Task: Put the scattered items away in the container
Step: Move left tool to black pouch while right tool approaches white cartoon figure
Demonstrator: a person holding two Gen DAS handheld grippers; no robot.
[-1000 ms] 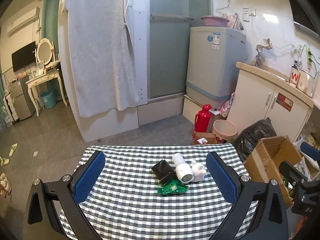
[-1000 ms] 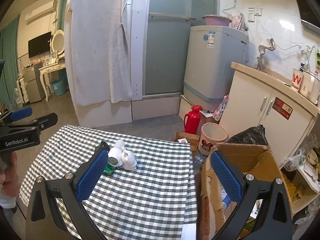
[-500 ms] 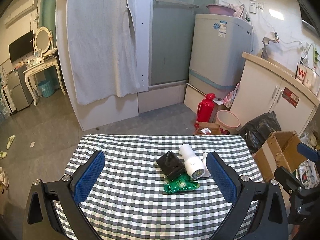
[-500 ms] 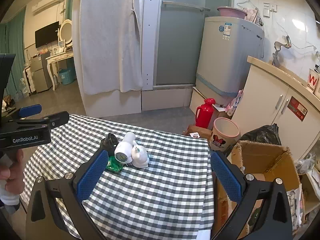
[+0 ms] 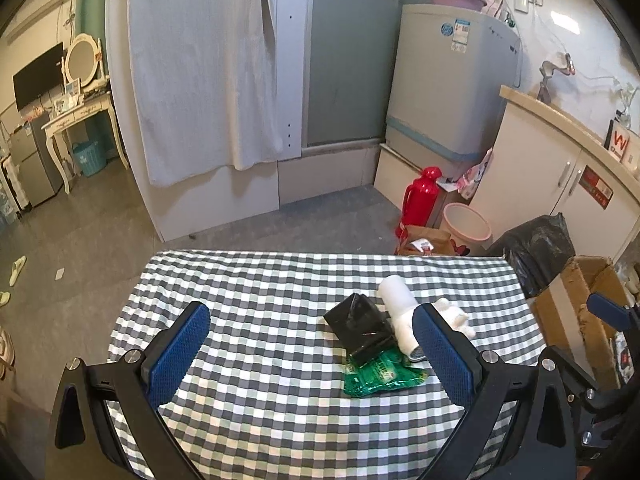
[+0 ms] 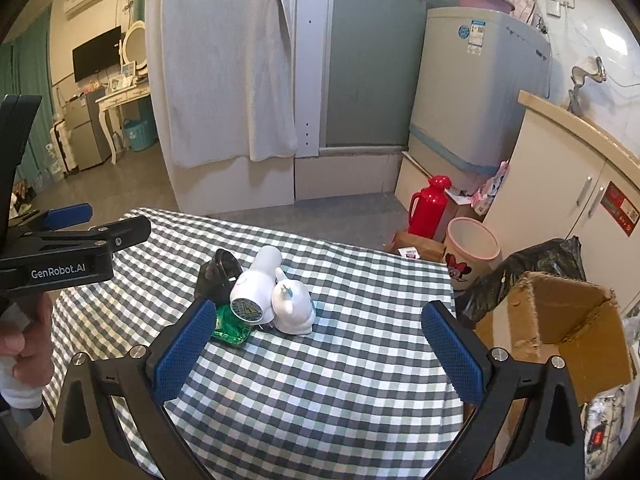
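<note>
Clutter sits bunched at centre-right of the left view on a checked cloth (image 5: 256, 280): a black pouch (image 5: 360, 330), a white dryer (image 5: 400, 316), a green packet (image 5: 378, 374) and a white toy (image 6: 294, 306), all touching. The box (image 6: 560, 320) stands open at the right edge of the right view, just beside the table. Left gripper (image 5: 308, 354) and right gripper (image 6: 316, 350) hover with jaws wide apart, holding nothing.

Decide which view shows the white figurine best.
The right wrist view: the figurine stands whole beside the white tube. In the left wrist view, a blue finger hides most of it.
</note>
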